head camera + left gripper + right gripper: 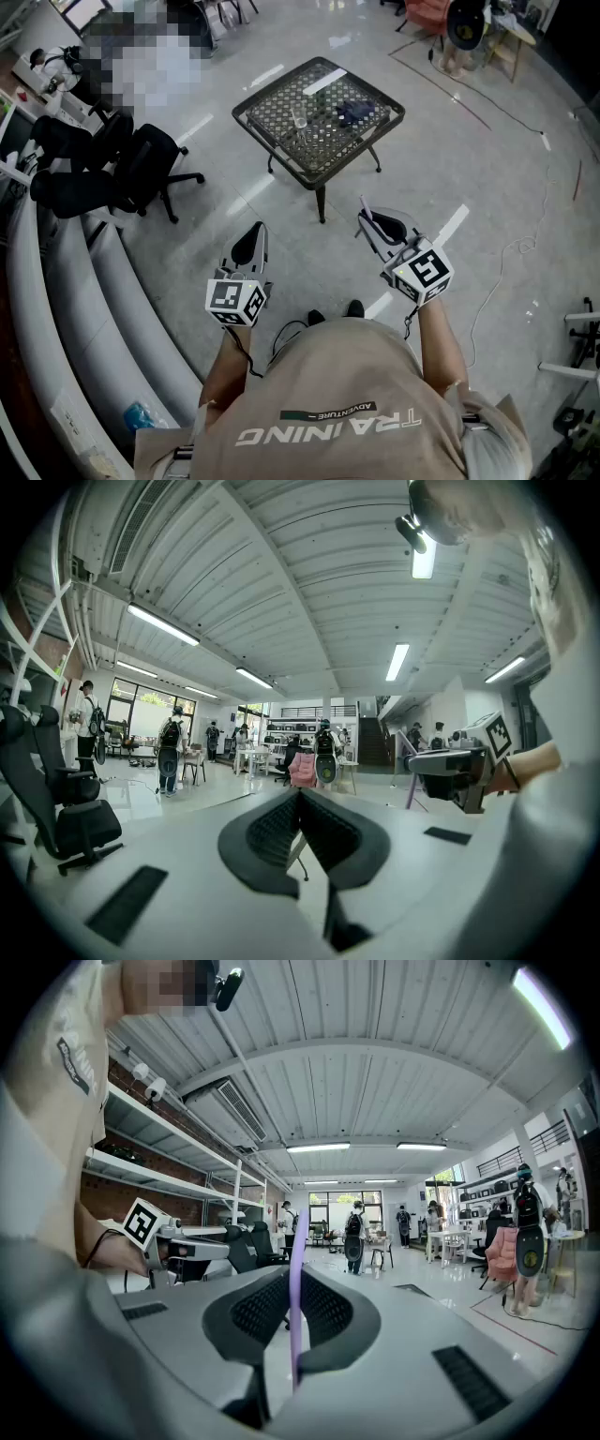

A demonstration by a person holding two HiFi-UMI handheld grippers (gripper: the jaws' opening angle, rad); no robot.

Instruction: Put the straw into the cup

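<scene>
**Straw pinched in the right gripper, cup still far off on the table**

The right gripper (298,1277) has its jaws drawn in narrow on a lilac straw (297,1241). The straw stands upright between the ribbed pads and reaches above the jaw tips. The left gripper (300,797) has its jaws pressed together with nothing between them. Both are held level in front of the person, side by side and apart, and each carries a cube with black-and-white square markers.

The clear cup (300,118) stands upright on a small dark table with a metal lattice top (272,111), well apart from both grippers, across a stretch of glossy grey floor. A dark blue object (354,112) lies near the cup on its right, and a white strip (323,82) lies toward the far edge.

The person's beige shirt (328,394) bears "TRAINING" in large letters with a smaller "ADVENTURE" badge, both upside down in the head view. Black office chairs (141,169) stand at the left.
</scene>
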